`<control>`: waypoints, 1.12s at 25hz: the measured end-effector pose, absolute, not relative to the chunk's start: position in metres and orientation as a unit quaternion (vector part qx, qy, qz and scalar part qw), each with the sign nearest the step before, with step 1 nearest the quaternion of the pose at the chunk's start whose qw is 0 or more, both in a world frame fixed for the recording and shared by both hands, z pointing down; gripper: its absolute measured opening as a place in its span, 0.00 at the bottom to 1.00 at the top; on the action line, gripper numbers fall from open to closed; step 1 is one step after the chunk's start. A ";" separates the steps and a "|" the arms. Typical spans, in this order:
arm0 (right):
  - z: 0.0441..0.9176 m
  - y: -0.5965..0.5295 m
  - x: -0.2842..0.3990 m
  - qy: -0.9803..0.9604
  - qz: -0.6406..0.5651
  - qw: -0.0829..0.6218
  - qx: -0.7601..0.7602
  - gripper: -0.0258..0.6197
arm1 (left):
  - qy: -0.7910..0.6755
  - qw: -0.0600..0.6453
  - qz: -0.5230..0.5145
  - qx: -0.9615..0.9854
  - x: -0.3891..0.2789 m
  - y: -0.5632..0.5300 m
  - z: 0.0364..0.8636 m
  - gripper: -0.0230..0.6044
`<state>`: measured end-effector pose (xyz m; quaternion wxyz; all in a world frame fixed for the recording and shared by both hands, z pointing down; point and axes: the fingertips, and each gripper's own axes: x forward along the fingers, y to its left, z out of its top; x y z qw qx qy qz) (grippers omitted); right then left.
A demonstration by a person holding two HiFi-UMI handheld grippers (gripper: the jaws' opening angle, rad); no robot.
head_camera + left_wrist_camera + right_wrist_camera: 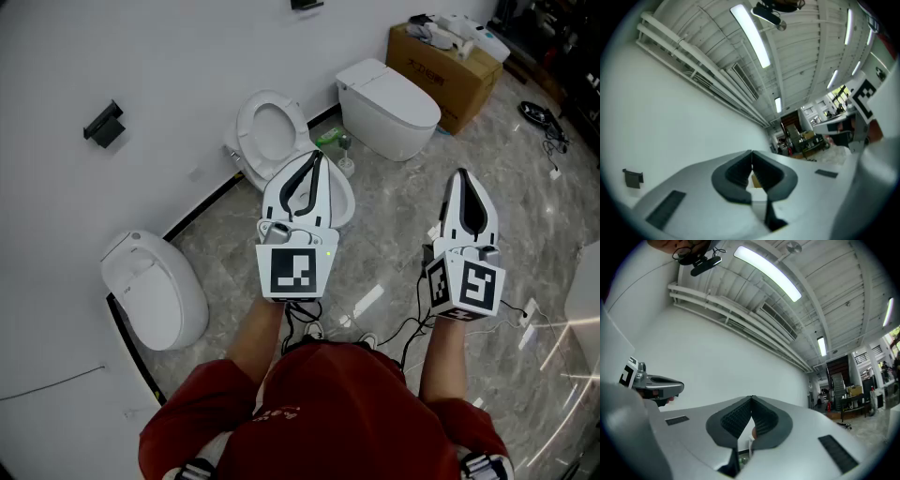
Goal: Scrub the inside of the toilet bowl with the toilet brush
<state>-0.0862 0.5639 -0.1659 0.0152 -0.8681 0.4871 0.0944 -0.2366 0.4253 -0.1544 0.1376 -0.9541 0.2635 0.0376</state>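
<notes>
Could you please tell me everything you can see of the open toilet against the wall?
The open toilet is white and glossy, ceramic by the look. Its seat stands raised, leaning back toward the white wall, with the ring's oval opening facing the camera. It stands on the grey marbled floor. The left gripper hangs in front of the bowl and hides most of it; only part of its rim shows. A small green thing stands beside it.

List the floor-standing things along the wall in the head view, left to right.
In order: closed white toilet, toilet with its lid up, second closed white toilet, cardboard box.
</notes>
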 end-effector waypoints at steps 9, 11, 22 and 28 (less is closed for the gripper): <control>-0.152 0.578 -0.056 0.492 0.086 0.032 -0.866 0.04 | 0.264 0.140 0.034 -0.954 -0.209 0.442 -0.151 0.04; -0.150 0.582 -0.049 0.495 0.083 0.036 -0.864 0.04 | 0.263 0.142 0.031 -0.954 -0.202 0.446 -0.150 0.03; -0.124 0.606 0.005 0.517 0.065 0.057 -0.852 0.04 | 0.284 0.147 0.014 -0.947 -0.151 0.477 -0.129 0.03; -0.106 0.588 0.033 0.535 0.044 0.045 -0.842 0.04 | 0.293 0.134 0.000 -0.947 -0.121 0.469 -0.111 0.04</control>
